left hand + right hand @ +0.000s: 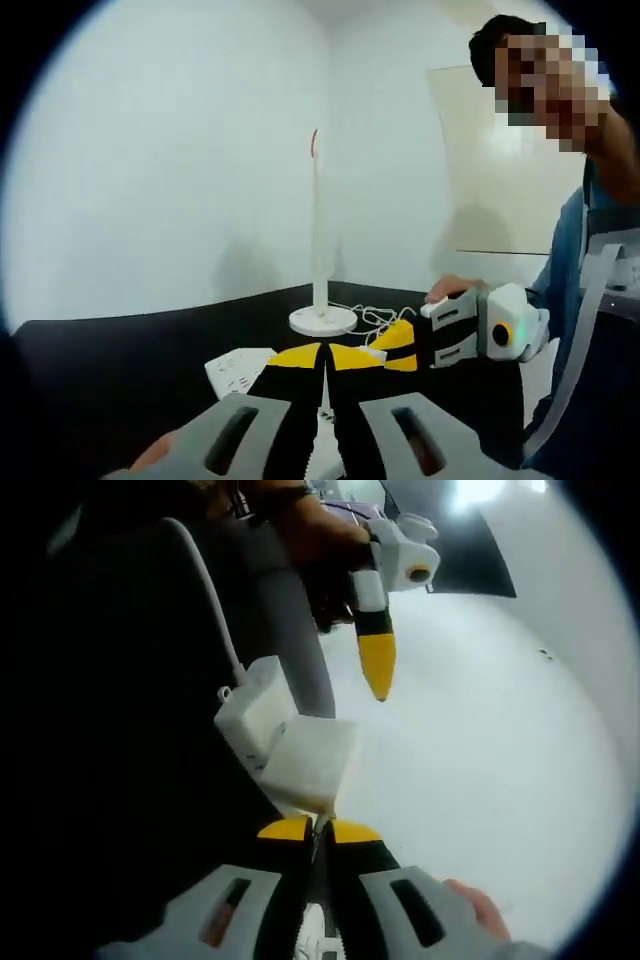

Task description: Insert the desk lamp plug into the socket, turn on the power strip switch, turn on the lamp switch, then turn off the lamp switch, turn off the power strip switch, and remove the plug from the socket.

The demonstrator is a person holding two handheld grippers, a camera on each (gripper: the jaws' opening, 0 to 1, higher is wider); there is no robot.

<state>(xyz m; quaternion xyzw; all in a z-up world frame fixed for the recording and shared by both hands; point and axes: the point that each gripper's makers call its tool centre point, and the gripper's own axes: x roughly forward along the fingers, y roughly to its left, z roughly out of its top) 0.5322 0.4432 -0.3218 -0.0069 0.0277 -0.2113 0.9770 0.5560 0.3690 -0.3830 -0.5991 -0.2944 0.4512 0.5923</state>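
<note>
Standing upright at the far side of the black desk (120,360), the white desk lamp (320,250) has its cord coiled near its base. The left tongs (325,352) are clenched, holding nothing. The right tongs (318,828) grip the white plug (305,765) (cord attached) above the desk; a power strip (238,370) lies nearby.

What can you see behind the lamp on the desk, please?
Behind the lamp stands a bare white wall; its cable loops off beside the base. The strip of wall directly behind its stem is covered.
</note>
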